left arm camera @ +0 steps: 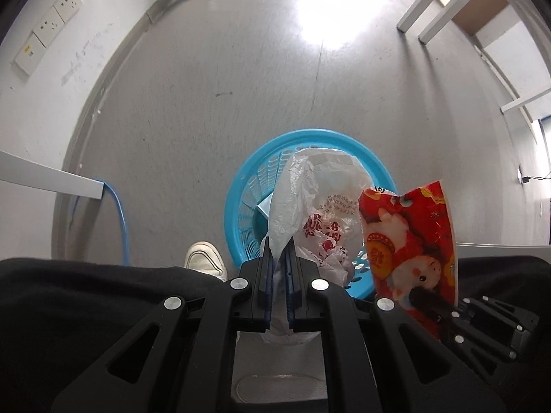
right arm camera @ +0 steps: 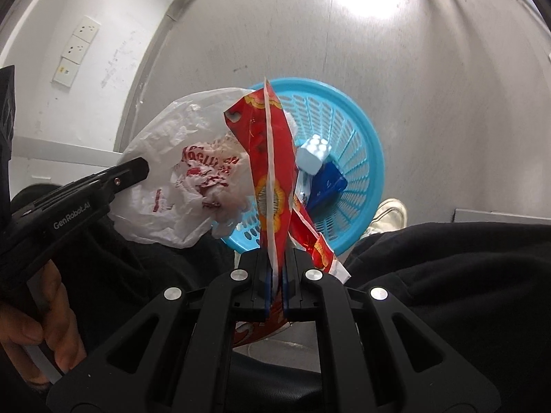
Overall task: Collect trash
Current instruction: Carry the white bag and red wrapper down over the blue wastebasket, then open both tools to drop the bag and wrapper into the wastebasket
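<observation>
My left gripper [left arm camera: 279, 258] is shut on a white plastic bag with red print [left arm camera: 316, 203], held above the blue plastic basket [left arm camera: 241, 186] on the floor. My right gripper [right arm camera: 276, 268] is shut on a red printed wrapper [right arm camera: 268, 158], also held over the basket [right arm camera: 361, 158]. In the right wrist view the bag [right arm camera: 179, 179] hangs to the left, with the left gripper [right arm camera: 131, 172] clamped on it. The wrapper [left arm camera: 409, 237] and the right gripper [left arm camera: 434, 304] show at the right of the left wrist view. A pale blue box [right arm camera: 313, 153] and a dark blue packet [right arm camera: 325, 186] lie inside the basket.
The person's white shoe [left arm camera: 205, 258] stands left of the basket, the other shoe [right arm camera: 387, 216] on its right. A blue cable [left arm camera: 120, 220] runs down beside a white table edge [left arm camera: 51, 179]. White furniture legs [left arm camera: 434, 10] stand at the far right. Wall sockets [left arm camera: 48, 31] are on the left wall.
</observation>
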